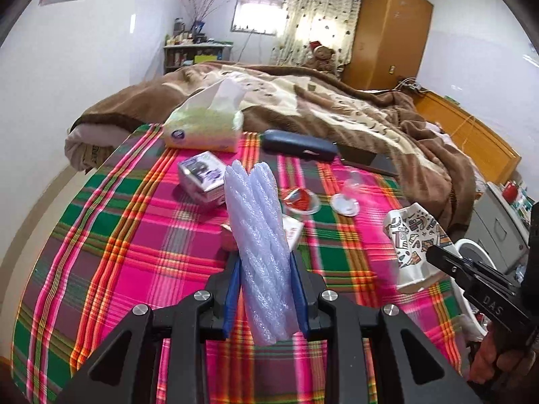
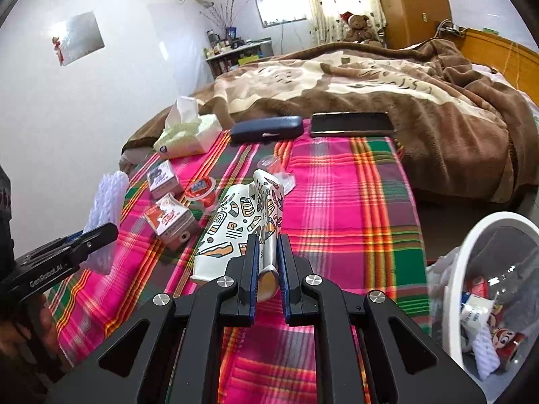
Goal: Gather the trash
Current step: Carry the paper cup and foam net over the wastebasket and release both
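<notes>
1. In the left wrist view, nearest the camera, the left gripper (image 1: 266, 289) is seen closed most of the way on a roll of white foam wrap (image 1: 257, 235), which is pinched low between the blue pads and stands upright above the plaid bedcover (image 1: 134, 252).
2. Beyond it, trash is left on the cover: two small cartons (image 1: 202, 180), a red-lidded jelly cup (image 1: 300, 201) and a loose round lid (image 1: 344, 204). The tissue pack (image 1: 205, 124) and the dark case (image 1: 298, 144) are judged not to be trash and are best avoided.
3. The foam is soft and springy, so the squeeze should be kept firm during carriage.
4. In the right wrist view, the right gripper (image 2: 267, 269) is seen nearly closed on the crushed patterned paper cup (image 2: 241, 225), which is clamped by a folded edge and lifted off the cover.
5. The white-rimmed bin (image 2: 454, 269), already holding rubbish, lies low at the right, beside the bed. The cup should be brought fully over the rim before release.
6. Since only a thin fold is held, slippage is judged possible; a slow swing is advised, one gripper emptied at a time.
</notes>
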{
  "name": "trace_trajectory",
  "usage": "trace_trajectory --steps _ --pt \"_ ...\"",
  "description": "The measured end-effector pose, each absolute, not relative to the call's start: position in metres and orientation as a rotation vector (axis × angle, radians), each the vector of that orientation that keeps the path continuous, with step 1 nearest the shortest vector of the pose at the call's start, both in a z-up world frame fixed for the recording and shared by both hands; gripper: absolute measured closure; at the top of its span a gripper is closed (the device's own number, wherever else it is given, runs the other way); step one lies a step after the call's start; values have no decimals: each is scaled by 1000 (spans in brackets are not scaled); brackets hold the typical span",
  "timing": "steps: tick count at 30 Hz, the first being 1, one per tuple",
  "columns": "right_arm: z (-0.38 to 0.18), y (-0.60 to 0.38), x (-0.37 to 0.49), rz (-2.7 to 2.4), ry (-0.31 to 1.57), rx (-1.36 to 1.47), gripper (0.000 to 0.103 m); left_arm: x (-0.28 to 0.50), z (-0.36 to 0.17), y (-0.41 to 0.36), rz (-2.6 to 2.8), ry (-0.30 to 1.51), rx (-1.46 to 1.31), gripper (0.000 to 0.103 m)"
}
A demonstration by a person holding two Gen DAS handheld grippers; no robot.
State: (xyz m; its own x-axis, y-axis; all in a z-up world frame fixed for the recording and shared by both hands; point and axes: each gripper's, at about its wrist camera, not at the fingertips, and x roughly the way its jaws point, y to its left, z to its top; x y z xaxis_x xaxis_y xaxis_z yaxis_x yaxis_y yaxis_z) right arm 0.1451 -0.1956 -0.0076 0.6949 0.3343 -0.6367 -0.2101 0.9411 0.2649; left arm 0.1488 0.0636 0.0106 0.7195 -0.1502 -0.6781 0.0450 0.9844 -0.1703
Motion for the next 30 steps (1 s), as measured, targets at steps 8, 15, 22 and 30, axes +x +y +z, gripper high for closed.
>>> trace_trajectory --steps 8,15,22,30 --pt "1 -222 133 240 703 202 92 136 27 29 -192 726 -106 74" --pt "7 -250 119 169 667 227 92 127 34 -10 -270 711 -69 75" --pt "10 -284 106 87 639 263 92 119 40 -57 -365 699 -27 75" --pt "11 -325 88 -22 613 286 92 112 45 -115 -476 688 28 74"
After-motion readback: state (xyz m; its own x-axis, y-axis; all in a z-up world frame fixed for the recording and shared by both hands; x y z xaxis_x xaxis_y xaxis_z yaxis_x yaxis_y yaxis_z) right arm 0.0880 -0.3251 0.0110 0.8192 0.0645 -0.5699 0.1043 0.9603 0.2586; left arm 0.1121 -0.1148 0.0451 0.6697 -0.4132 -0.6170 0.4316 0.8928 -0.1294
